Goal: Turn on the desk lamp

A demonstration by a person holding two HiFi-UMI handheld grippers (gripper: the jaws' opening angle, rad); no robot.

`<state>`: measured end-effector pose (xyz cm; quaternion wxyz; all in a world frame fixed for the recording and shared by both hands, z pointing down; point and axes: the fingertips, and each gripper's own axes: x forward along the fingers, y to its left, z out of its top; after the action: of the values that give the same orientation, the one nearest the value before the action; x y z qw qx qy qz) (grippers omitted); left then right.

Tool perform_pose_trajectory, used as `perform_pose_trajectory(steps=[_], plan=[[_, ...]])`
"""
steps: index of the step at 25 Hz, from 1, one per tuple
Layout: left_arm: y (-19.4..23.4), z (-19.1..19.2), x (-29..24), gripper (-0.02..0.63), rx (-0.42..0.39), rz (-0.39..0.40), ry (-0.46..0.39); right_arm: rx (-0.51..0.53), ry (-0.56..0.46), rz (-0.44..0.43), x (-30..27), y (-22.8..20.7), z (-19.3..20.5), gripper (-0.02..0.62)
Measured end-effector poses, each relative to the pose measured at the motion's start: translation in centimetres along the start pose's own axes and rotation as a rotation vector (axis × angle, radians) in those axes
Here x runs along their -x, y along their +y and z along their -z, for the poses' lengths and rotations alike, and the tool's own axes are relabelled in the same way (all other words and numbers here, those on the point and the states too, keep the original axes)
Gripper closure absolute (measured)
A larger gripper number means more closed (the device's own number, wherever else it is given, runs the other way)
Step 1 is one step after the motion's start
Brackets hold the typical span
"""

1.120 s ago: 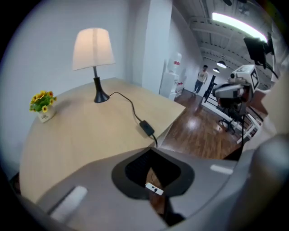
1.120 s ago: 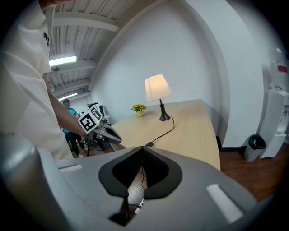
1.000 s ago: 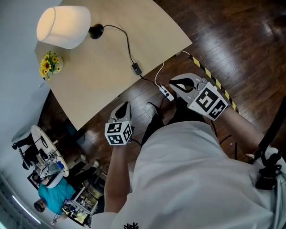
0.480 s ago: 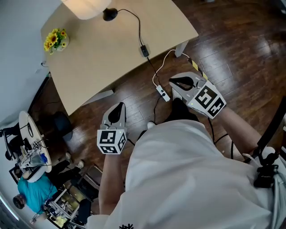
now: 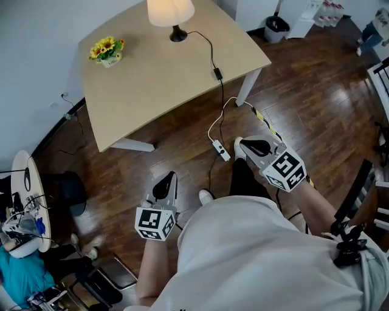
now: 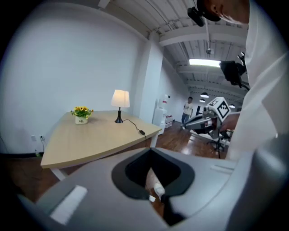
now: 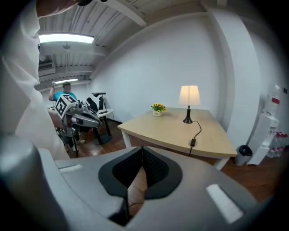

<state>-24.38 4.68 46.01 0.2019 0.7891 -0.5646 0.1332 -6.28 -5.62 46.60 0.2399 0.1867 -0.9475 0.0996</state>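
While I hold both grippers out over the dark wood floor, the desk lamp [image 5: 171,12] stands at the far edge of the table [image 5: 158,79], well apart from either set of fingers, and its shade glows warm in both gripper views. The left gripper [image 5: 172,176] hangs low at the near left with its fingers clenched tip to tip on nothing. The right gripper [image 5: 239,143] sits a little farther out on the right, its black pads likewise pressed together at the tips and empty. The lamp's black cord runs across the tabletop to an inline switch [image 5: 217,74] near the table's right edge, then drops to a white power strip [image 5: 216,149] on the floor just left of the right gripper. A small pot of yellow flowers [image 5: 107,50] stands on the table to the lamp's left. Against the frame a second ago, the table now lies farther from me, the lamp has shifted from the upper left to the top centre, and more floor shows between the grippers and the table's near edge.
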Motion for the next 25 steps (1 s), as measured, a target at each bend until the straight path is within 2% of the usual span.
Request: perform_pose_trajectory(steps=[3,7,10,13,18,25], plan=[[-0.6,1.6,2.7,0.586,0.011,0.04,0.003,-0.029,0.017,0.026,1.3,3.5,0.9,0.591],[-1.9,1.5,5.3,0.587,0.006,0.067,-0.041,-0.005,0.04,0.043,3.2,6.2,1.7,0.591],[-1.8,0.8,6.4,0.586,0.009,0.044,-0.092,0.035,0.031,0.046,3.7,7.4,1.2,0.591],[-2.4,-0.8,7.2,0.586,0.047,-0.006,-0.119,0.075,0.009,0.024,4.0,7.6,-0.1,0.591],[-7.8,-1.4,7.4,0.588,0.055,-0.013,-0.102,0.086,-0.025,0.001,8.6,8.9,-1.2,0.591],[-16.3,-0.8,8.1,0.588,0.02,0.005,-0.111,0.09,-0.082,0.0,15.3,9.9,2.0,0.591]])
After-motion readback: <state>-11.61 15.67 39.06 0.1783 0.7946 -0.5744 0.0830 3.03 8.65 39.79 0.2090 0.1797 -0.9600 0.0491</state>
